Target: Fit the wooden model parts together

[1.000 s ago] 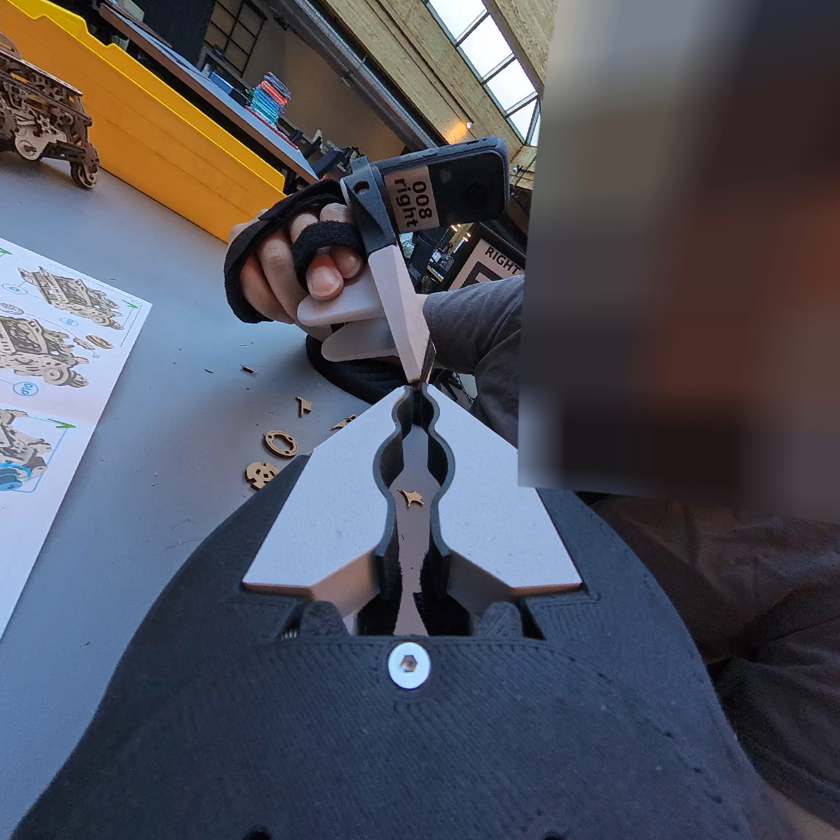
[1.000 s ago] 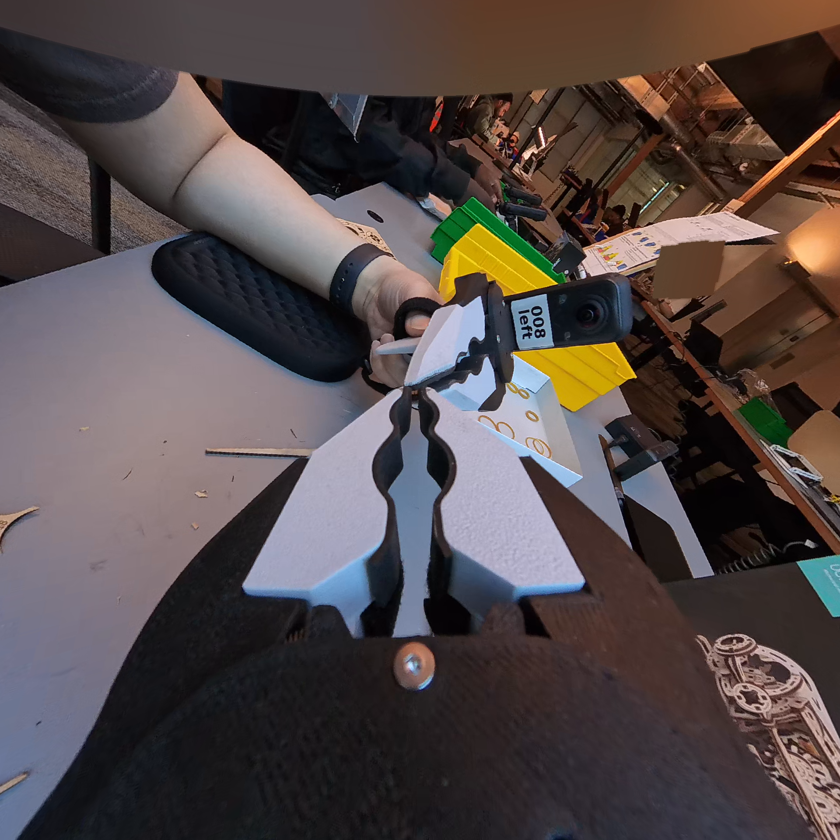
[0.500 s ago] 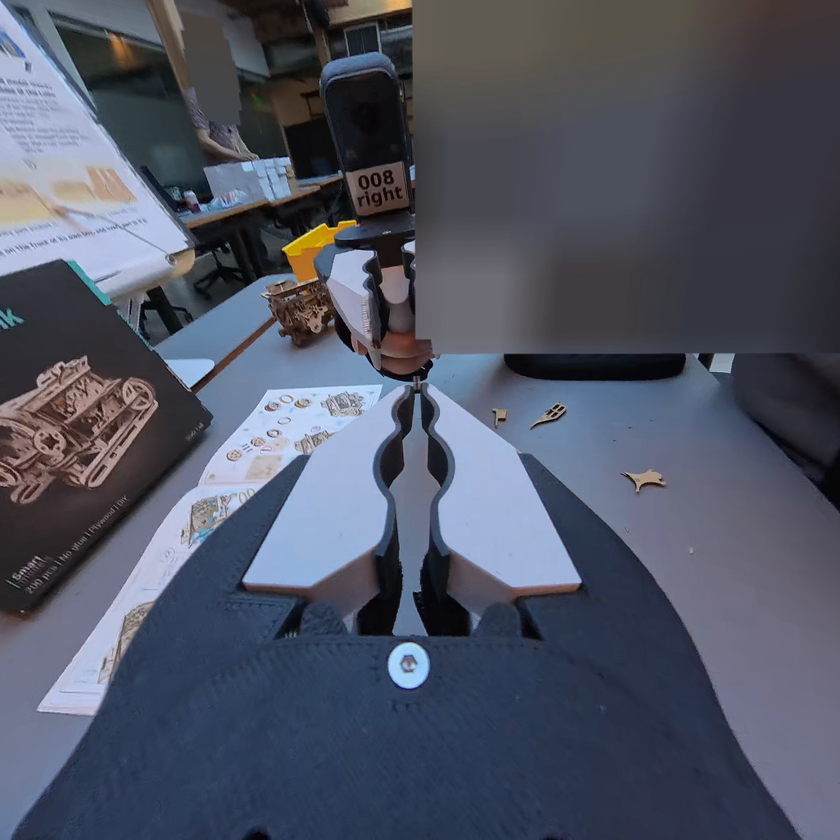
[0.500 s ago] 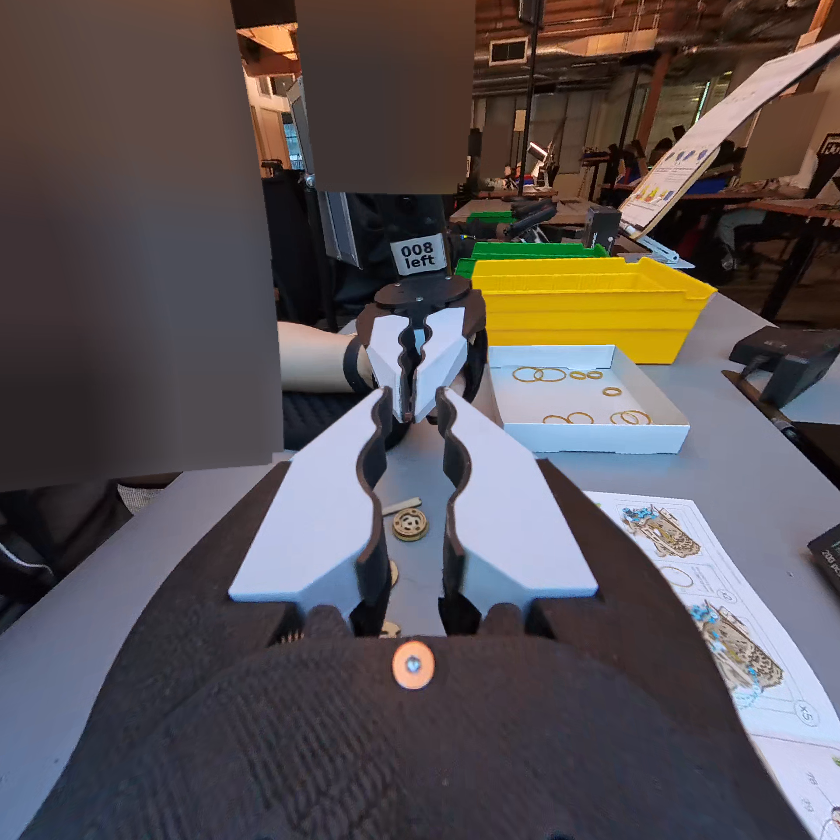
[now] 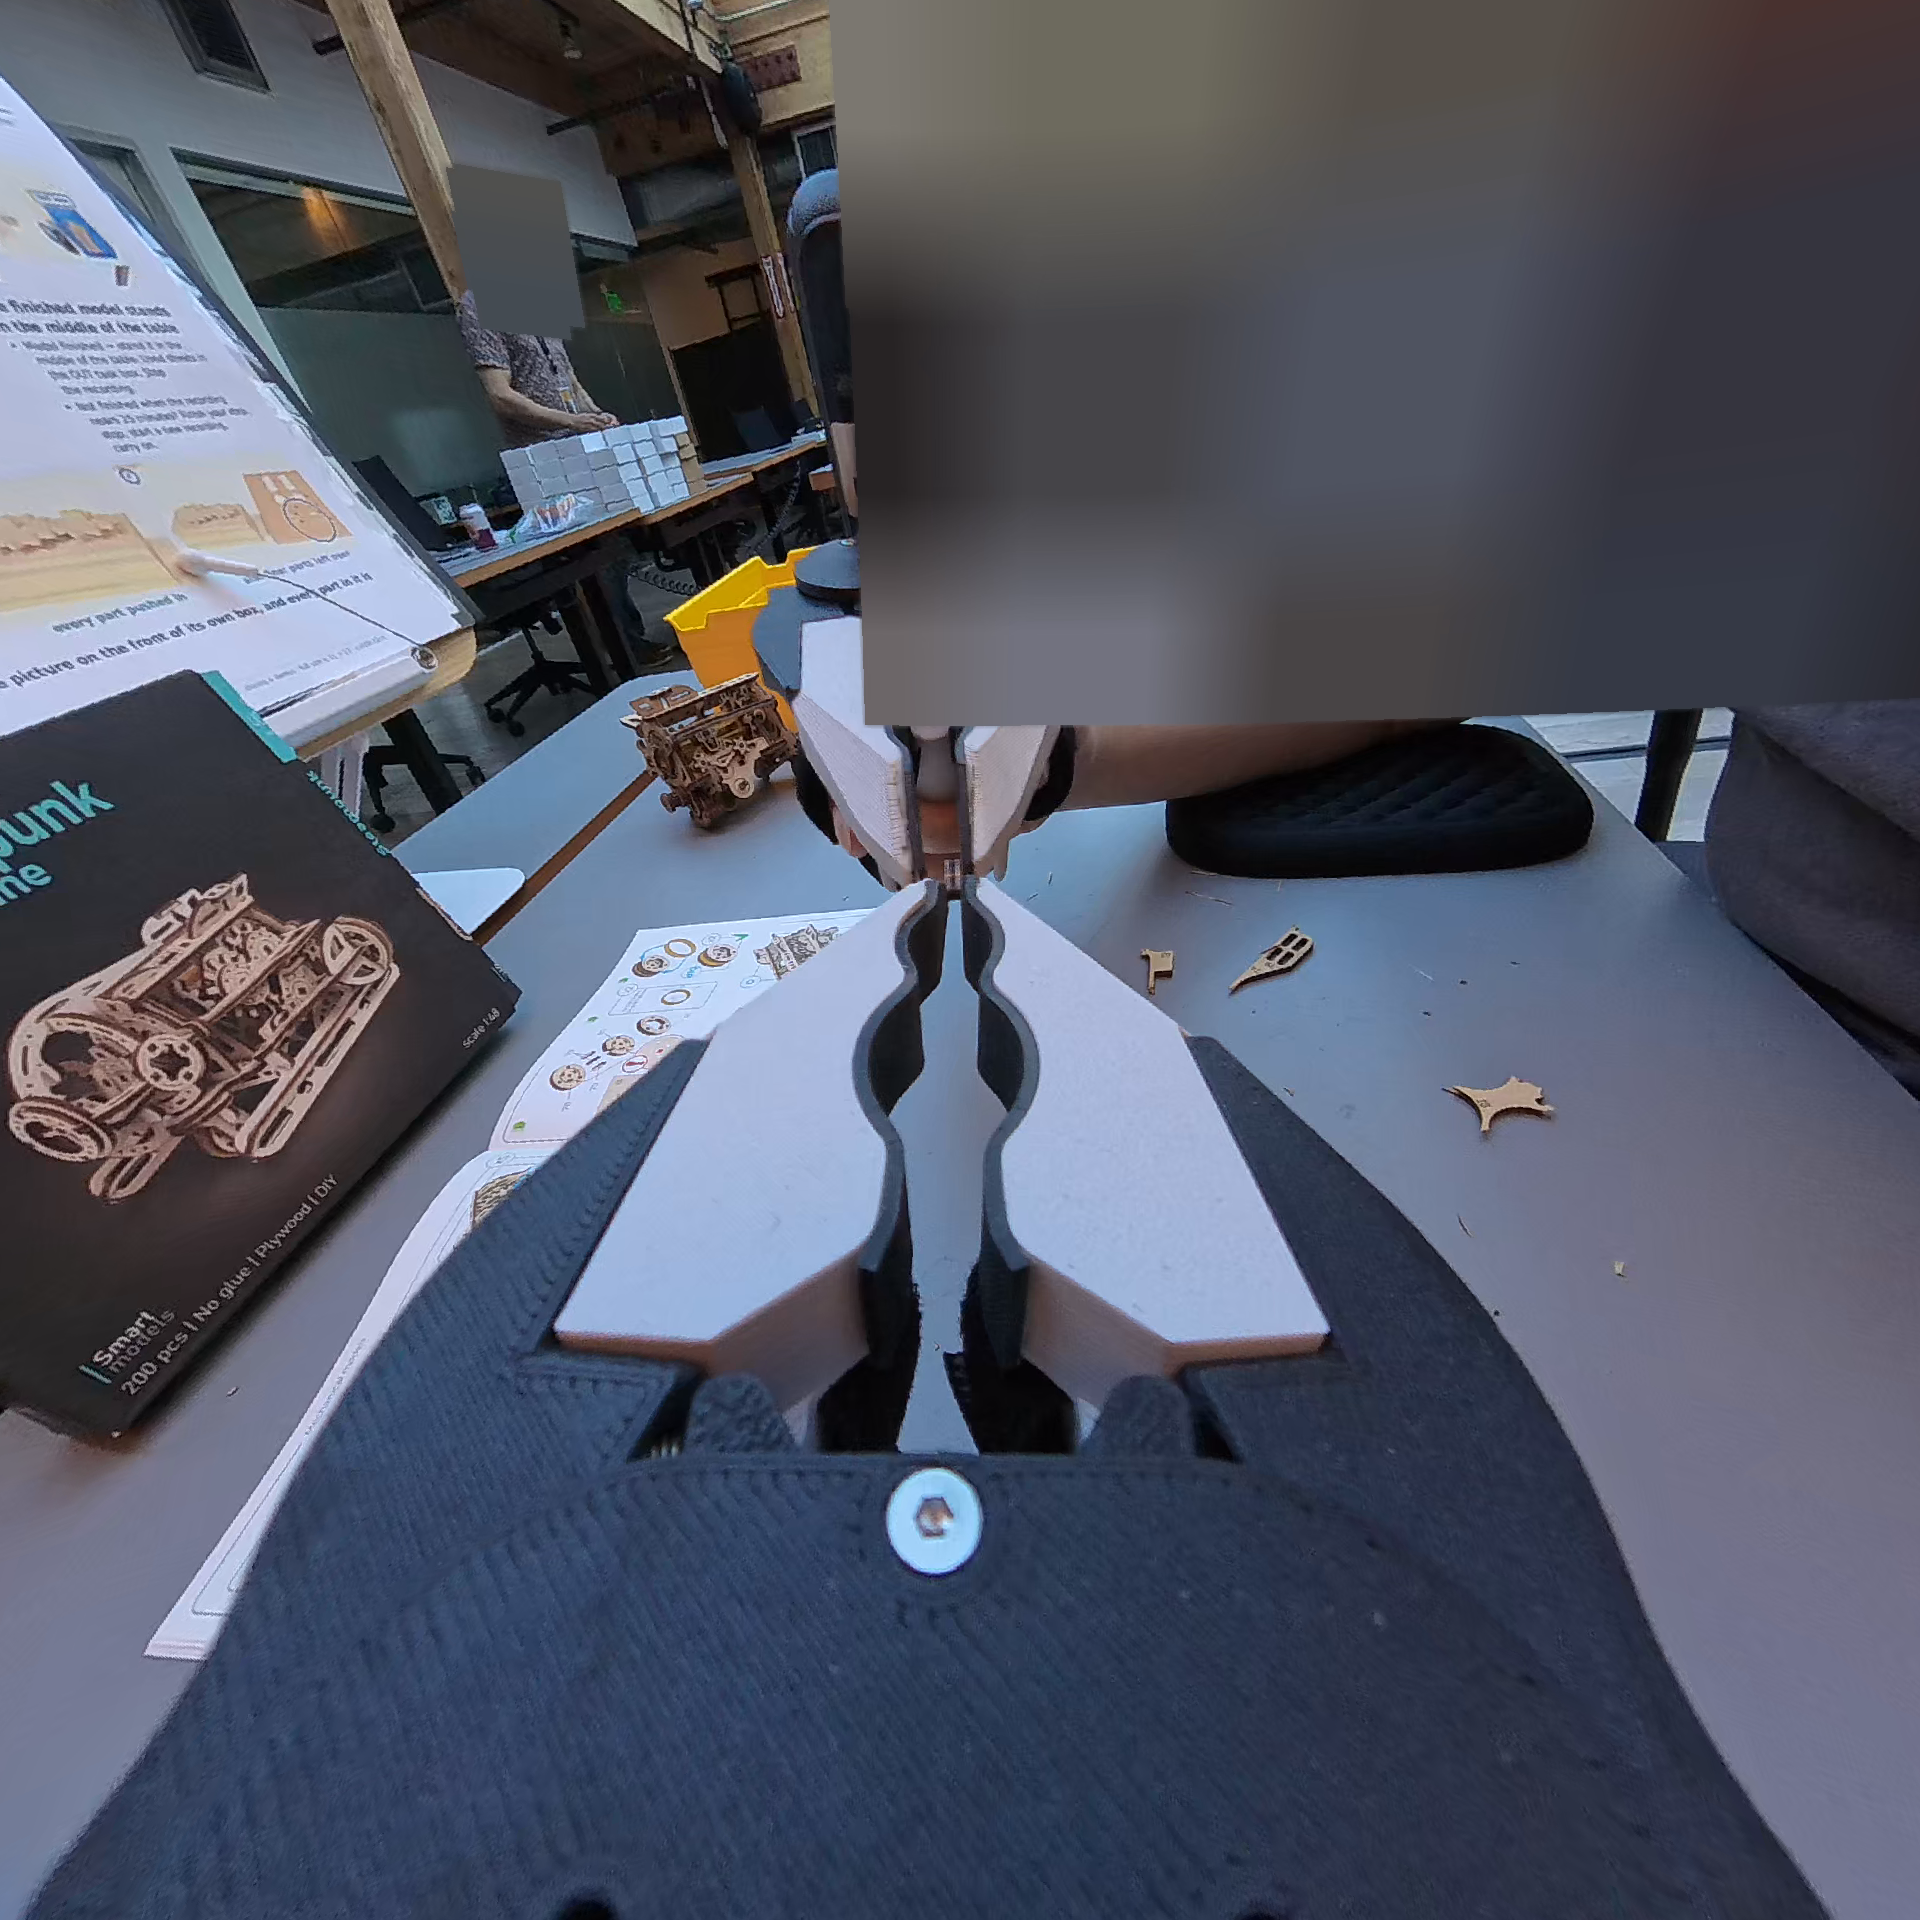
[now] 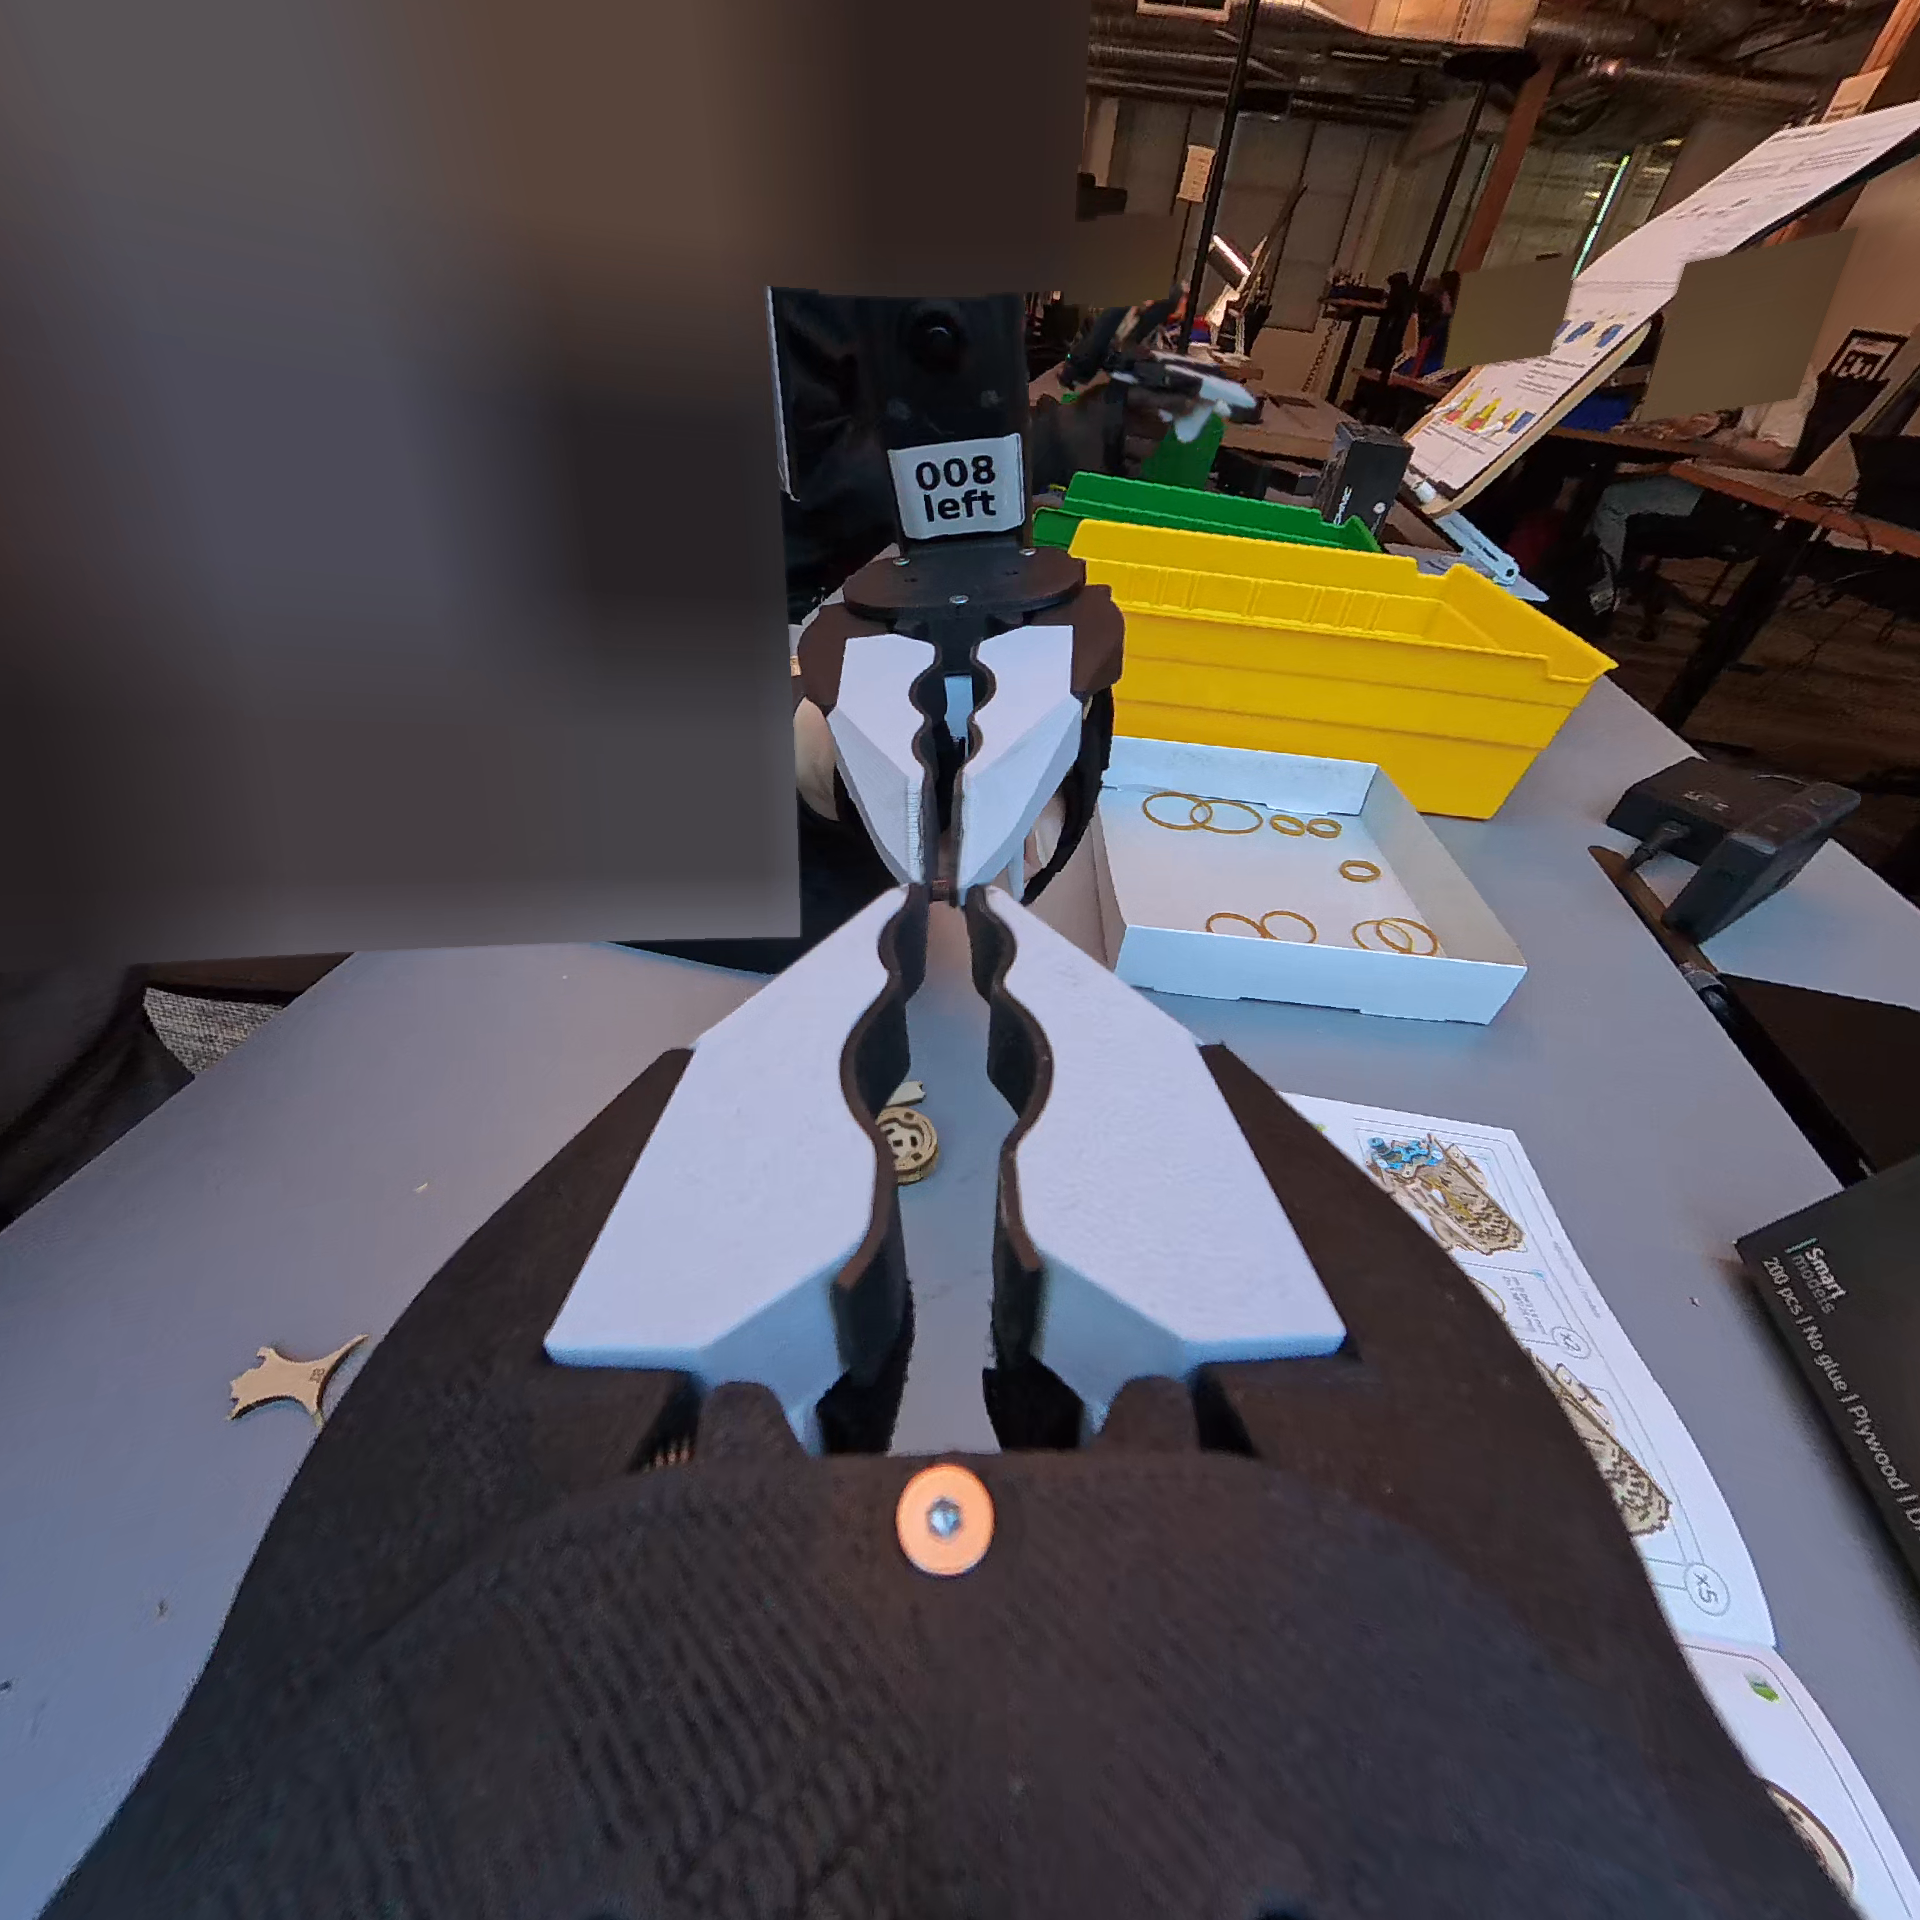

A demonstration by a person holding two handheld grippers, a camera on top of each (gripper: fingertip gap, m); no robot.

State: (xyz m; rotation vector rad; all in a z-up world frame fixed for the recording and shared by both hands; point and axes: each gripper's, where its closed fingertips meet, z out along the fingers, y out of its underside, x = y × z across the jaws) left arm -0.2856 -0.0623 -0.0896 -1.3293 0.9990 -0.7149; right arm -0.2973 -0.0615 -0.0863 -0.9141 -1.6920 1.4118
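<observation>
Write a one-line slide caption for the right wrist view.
Two tools meet tip to tip above the grey table, pinching a tiny wooden part between them, beside a white cardboard tray of rubber bands.

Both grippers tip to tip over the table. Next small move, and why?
Probably a short push straight together. The left gripper and right gripper meet nose to nose, aligned, each pinching at a tiny wooden part raised above the table; whether it has seated is too small to tell.

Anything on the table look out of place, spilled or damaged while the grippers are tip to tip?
Nothing looks damaged. The only mess is loose wooden offcuts and fine splinters scattered on the grey table, apart from the white tray of rings. A round wooden gear lies loose below the right gripper.
</observation>
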